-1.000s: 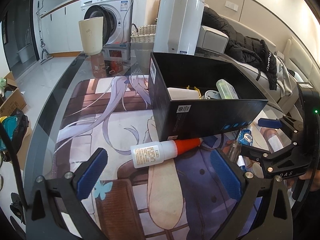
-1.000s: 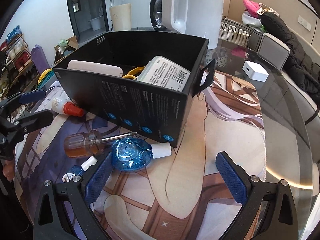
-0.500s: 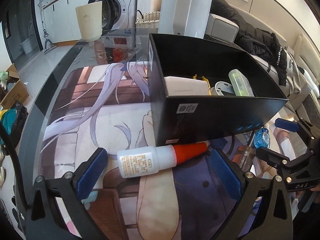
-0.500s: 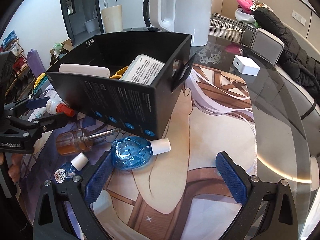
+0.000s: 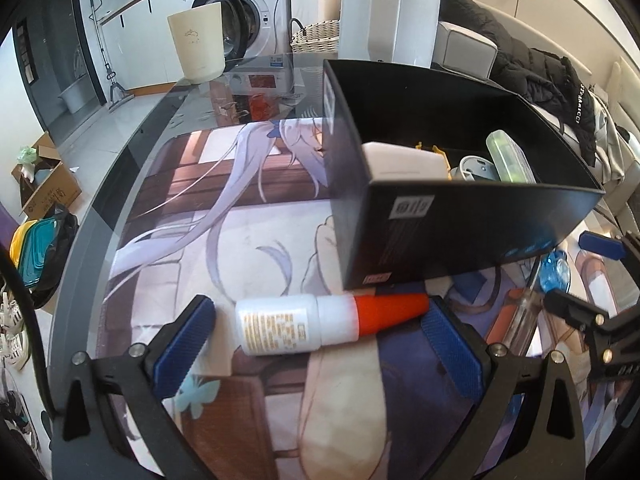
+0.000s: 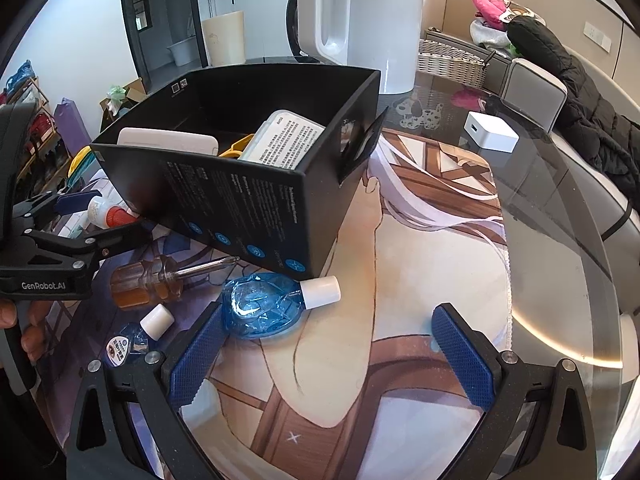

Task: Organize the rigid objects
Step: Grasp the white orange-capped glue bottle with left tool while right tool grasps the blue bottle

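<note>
A white glue bottle with an orange cap (image 5: 316, 326) lies on the printed mat beside the black box (image 5: 460, 224). My left gripper (image 5: 320, 344) is open, its fingers on either side of the bottle, not touching it. The box (image 6: 256, 208) holds a white case, a yellow item and a labelled pack. My right gripper (image 6: 328, 352) is open; a blue bottle with a white cap (image 6: 272, 304) lies at its left finger. A screwdriver with an amber handle (image 6: 160, 280) and a small dropper bottle (image 6: 140, 332) lie to the left.
A white appliance (image 6: 360, 16) stands behind the box. A white adapter (image 6: 490, 132) sits on the glass table at right. A cream bin (image 5: 198, 46) and a washing machine stand beyond the table's far edge. The table edge curves at left (image 5: 92, 240).
My left gripper has moved forward, so the glue bottle now lies between its fingers. My right gripper has moved in towards the blue bottle.
</note>
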Demonstrator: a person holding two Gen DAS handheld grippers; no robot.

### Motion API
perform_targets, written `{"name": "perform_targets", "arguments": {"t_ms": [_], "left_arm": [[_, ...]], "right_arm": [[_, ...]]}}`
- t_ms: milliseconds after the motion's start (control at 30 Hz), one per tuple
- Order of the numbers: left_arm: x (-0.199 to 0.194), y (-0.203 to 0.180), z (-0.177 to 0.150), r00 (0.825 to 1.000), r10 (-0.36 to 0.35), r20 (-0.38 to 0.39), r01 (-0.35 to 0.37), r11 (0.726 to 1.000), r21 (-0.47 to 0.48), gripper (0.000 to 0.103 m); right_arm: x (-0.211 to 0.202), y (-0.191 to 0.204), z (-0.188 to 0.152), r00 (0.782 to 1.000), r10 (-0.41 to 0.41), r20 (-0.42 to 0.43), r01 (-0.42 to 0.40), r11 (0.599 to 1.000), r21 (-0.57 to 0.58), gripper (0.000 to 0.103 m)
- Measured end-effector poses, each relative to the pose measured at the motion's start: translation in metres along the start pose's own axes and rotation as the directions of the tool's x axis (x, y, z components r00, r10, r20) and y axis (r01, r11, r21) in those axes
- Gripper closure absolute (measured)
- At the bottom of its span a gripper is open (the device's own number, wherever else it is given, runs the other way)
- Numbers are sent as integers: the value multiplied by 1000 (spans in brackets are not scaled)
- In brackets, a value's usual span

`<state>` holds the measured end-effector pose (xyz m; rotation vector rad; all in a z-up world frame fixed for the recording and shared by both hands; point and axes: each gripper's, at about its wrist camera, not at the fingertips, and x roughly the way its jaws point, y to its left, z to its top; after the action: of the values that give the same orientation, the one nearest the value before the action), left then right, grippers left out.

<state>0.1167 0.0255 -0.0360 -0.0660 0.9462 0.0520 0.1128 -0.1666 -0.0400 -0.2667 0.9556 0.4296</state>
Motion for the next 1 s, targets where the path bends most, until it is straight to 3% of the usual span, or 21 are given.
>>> {"name": "perform_targets", "arguments": {"t_ms": [233, 500, 633, 833, 1000], "left_arm": [[-3, 4, -2, 1000, -9, 1, 9, 1000, 14, 0], [-3, 3, -2, 1000, -11, 2, 11, 1000, 17, 1], [-3, 3, -2, 1000, -11, 2, 11, 1000, 17, 1], [-3, 3, -2, 1000, -10, 3, 10, 1000, 17, 1], [-3, 3, -2, 1000, -11, 3, 11, 1000, 18, 3]], "right_arm": [[0, -3, 0, 1000, 7, 5, -7, 1000, 5, 1], [-5, 4, 2, 999, 21, 31, -21, 1000, -20, 30], [-7, 5, 2, 999, 24, 35, -24, 1000, -19, 33], [-9, 5, 2, 999, 26, 38, -25, 999, -27, 46], [-10, 6, 0, 999, 27, 39, -26, 999, -29, 46]]}}
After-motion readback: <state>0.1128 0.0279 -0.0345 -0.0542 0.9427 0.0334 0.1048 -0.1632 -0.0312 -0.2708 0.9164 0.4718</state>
